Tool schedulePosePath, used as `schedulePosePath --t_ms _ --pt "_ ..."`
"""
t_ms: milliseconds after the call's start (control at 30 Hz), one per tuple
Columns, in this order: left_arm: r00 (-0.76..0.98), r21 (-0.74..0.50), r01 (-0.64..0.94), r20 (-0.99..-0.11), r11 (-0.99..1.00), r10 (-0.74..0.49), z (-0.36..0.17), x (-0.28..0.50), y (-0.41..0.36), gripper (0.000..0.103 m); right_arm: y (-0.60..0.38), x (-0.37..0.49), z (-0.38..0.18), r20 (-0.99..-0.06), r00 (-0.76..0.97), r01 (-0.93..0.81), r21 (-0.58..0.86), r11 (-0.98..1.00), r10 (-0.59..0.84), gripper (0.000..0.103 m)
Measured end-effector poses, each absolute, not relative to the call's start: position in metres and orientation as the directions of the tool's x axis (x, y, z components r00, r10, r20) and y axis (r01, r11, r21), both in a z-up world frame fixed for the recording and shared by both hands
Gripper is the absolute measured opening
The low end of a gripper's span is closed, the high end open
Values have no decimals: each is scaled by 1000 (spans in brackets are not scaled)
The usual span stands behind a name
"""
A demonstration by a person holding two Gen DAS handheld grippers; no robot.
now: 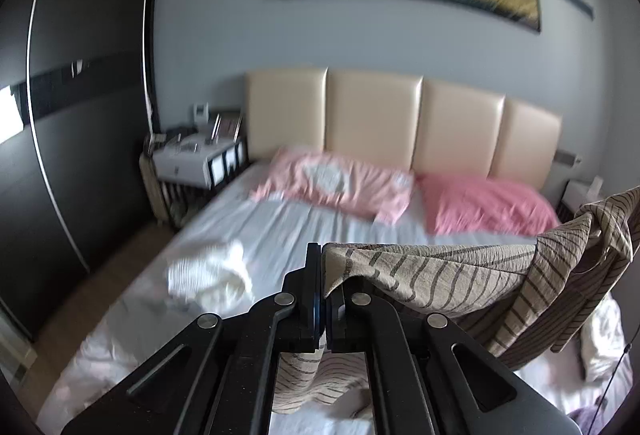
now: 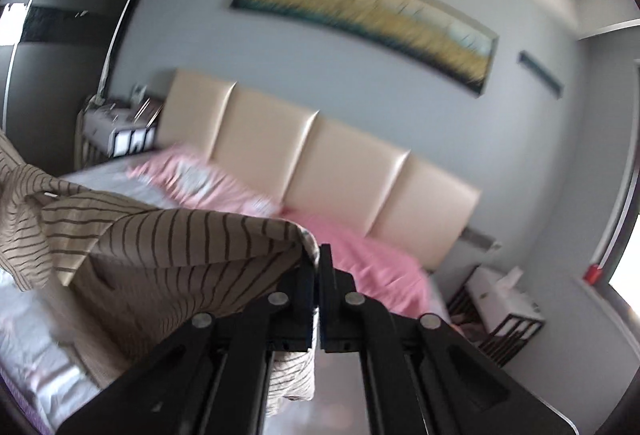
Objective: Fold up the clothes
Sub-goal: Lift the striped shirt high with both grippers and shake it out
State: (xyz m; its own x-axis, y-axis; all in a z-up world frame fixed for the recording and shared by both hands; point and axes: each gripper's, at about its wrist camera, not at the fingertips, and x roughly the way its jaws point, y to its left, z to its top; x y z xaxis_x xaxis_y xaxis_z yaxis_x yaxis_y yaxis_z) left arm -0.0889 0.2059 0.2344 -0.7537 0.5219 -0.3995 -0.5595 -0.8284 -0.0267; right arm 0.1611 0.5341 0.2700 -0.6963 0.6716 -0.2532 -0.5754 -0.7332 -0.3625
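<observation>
Because the beige, dark-striped, crinkled cotton garment (image 1: 440, 275) sags in a soft swag between the 2 tools, it is judged light, limp and non-slippery, best taken at 2 corners of 1 hem or at the shoulders so it hangs flat. The left gripper (image 1: 322, 271) is closed fully on an edge of the cloth, which runs off toward 3 o'clock and drapes above the white-sheeted bed (image 1: 280, 227). The right gripper (image 2: 318, 267) is likewise clamped on the opposite edge (image 2: 180, 243), the fabric trailing toward 9 o'clock.
</observation>
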Motion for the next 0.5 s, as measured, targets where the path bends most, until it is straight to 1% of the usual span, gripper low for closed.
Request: schedulePosePath --t_ms 100,233,367,433,500 --pt "-772 -33 -587 -278 -809 571 297 -49 198 1 530 201 326 -154 -682 -639 -351 -684 715 1" --pt "-775 -29 -616 -152 -787 613 359 -6 182 1 516 250 383 -21 -661 -700 -343 -627 750 1" --pt "-774 -24 -629 -68 -777 629 404 22 165 1 503 283 426 53 -661 -719 -330 -611 749 1" --pt "-771 -19 -635 -42 -772 635 417 33 158 1 495 296 439 85 -662 -723 -333 -605 745 1" --pt "-770 -8 -637 -35 -771 637 421 37 154 1 489 308 446 108 -665 -725 -333 -603 739 1"
